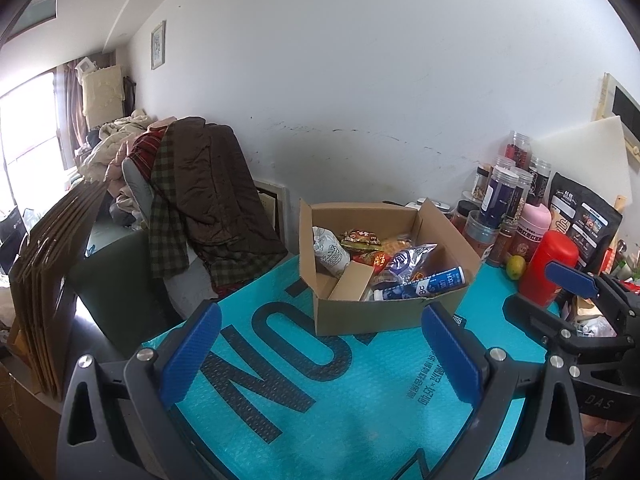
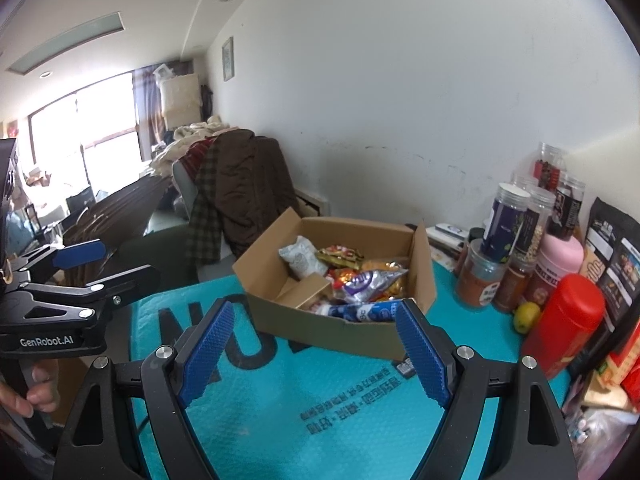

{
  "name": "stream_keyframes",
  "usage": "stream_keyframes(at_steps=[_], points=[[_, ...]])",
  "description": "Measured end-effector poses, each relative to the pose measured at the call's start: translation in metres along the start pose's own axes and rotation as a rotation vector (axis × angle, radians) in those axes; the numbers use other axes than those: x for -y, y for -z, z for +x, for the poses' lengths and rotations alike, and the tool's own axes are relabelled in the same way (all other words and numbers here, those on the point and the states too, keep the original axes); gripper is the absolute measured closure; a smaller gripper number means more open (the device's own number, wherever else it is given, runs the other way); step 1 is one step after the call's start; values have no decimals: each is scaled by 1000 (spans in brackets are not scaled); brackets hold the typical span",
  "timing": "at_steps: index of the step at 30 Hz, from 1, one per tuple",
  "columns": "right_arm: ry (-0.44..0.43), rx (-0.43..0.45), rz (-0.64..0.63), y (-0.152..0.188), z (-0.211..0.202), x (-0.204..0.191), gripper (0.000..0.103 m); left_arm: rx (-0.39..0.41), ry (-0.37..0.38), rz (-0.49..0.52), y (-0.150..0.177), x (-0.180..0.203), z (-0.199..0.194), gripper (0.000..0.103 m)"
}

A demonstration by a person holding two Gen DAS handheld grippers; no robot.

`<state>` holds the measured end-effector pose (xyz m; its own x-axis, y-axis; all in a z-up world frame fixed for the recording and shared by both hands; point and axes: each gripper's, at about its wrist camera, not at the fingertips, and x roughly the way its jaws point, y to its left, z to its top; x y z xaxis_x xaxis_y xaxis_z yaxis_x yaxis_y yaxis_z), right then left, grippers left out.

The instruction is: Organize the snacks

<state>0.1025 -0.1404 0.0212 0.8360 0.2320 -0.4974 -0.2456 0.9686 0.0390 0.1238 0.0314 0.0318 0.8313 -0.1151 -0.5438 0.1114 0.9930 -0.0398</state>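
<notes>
My left gripper (image 1: pixel 320 344) and right gripper (image 2: pixel 316 344) both stand wide, holding nothing, above the teal bench mat (image 1: pixel 360 400). The cardboard box (image 1: pixel 376 316) of snack packets (image 1: pixel 404 258) sits at 12 o'clock; jars (image 2: pixel 500 240) at 2 o'clock.

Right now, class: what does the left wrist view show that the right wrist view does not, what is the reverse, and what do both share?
Only the left wrist view shows the white foam board against the wall. Only the right wrist view shows a hand on the left gripper's handle. Both share the open cardboard box of snacks, the red bottle, the yellow fruit, and both grippers, left gripper and right gripper, open and empty.
</notes>
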Motion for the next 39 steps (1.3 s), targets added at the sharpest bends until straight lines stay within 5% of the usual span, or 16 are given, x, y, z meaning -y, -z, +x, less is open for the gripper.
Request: stream_keyframes(at_steps=[39], points=[[21,0,3,-1,-3,5,19,-37,14,12,2,4,4,1]])
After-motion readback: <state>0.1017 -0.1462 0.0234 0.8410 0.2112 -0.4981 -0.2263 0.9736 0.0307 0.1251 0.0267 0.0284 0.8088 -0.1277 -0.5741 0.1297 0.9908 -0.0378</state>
